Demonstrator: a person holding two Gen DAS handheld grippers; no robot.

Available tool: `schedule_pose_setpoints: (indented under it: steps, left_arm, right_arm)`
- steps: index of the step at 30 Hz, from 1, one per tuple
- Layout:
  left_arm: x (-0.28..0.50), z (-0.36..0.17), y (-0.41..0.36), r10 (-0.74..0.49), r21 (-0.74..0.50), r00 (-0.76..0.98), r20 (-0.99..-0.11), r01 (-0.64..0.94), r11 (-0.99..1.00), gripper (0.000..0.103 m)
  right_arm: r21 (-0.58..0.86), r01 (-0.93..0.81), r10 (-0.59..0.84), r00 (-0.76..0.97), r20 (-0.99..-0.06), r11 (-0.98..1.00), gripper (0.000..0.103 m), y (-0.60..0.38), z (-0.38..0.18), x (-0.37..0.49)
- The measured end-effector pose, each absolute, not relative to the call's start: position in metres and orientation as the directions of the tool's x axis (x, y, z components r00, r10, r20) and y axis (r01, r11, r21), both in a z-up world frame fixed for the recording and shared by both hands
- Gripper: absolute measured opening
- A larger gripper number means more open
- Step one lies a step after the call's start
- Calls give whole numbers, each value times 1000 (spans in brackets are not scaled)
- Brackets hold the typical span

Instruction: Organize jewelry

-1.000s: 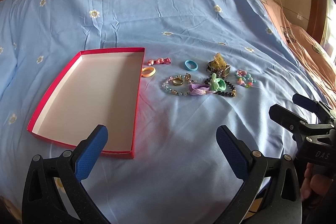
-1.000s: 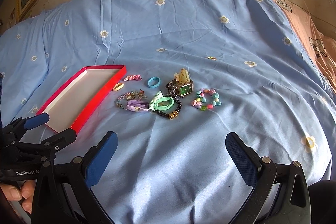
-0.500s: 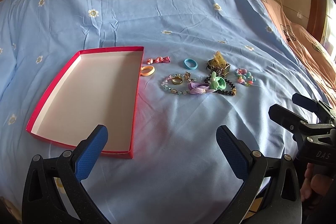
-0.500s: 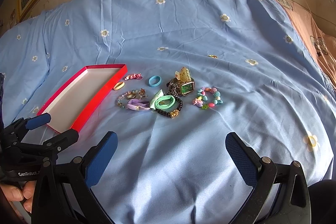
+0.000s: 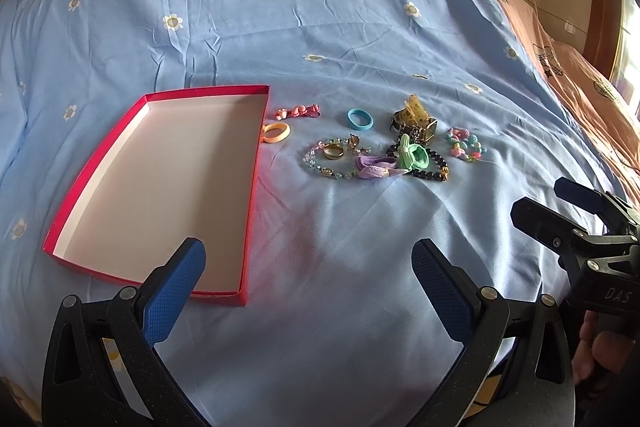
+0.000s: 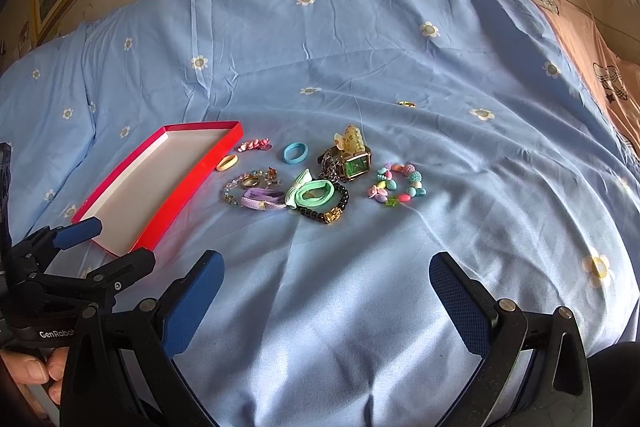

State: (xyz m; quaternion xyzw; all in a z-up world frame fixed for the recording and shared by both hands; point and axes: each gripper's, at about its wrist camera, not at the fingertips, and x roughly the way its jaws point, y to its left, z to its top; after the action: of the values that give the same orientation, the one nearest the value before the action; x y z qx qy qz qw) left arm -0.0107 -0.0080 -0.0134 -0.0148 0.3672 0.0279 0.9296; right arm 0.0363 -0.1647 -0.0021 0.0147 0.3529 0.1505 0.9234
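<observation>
We hold the left gripper (image 5: 306, 279) and right gripper (image 6: 326, 289) spread wide and empty above the bed (image 5: 360, 27). Jewelry (image 6: 316, 179) lies clustered at twelve o'clock, the red tray (image 5: 256, 167) at ten, seemingly bare. We judge sorting unstarted; next, reach for one piece

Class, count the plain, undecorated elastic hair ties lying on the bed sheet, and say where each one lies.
2. The peach hair tie lies against the red box at its far right corner. The blue hair tie lies further right, left of the watch. Others may hide in the tangled pile.
</observation>
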Motion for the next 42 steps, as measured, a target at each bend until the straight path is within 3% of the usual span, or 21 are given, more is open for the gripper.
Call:
schedule_pose_setpoints:
  steps: [18,26,34,38,42]
  left_arm:
    - [18,-12,-10,-24,-30,701,-713,4,1000,100]
    - [43,-11,-16,-61,-36,684,-727,50,998,93]
    - [75,-19,-25,-92,-32,649,-755,104,994,76]
    - [93,-24,-24,-121,-57,624,-772,122,991,72]
    - [110,-27,-23,-149,-82,603,-783,138,987,70]
  right_arm:
    - [138,-253,279,697,-661,958,101,-176,-4,55]
    - [151,-236,274,682,-678,960,89,-185,-6,73]
    - [168,-218,272,664,-697,961,71,-193,-9,100]
    - [169,-212,268,650,-711,963,60,-196,-12,116]
    - [159,-197,249,625,-740,967,56,-197,-19,138]
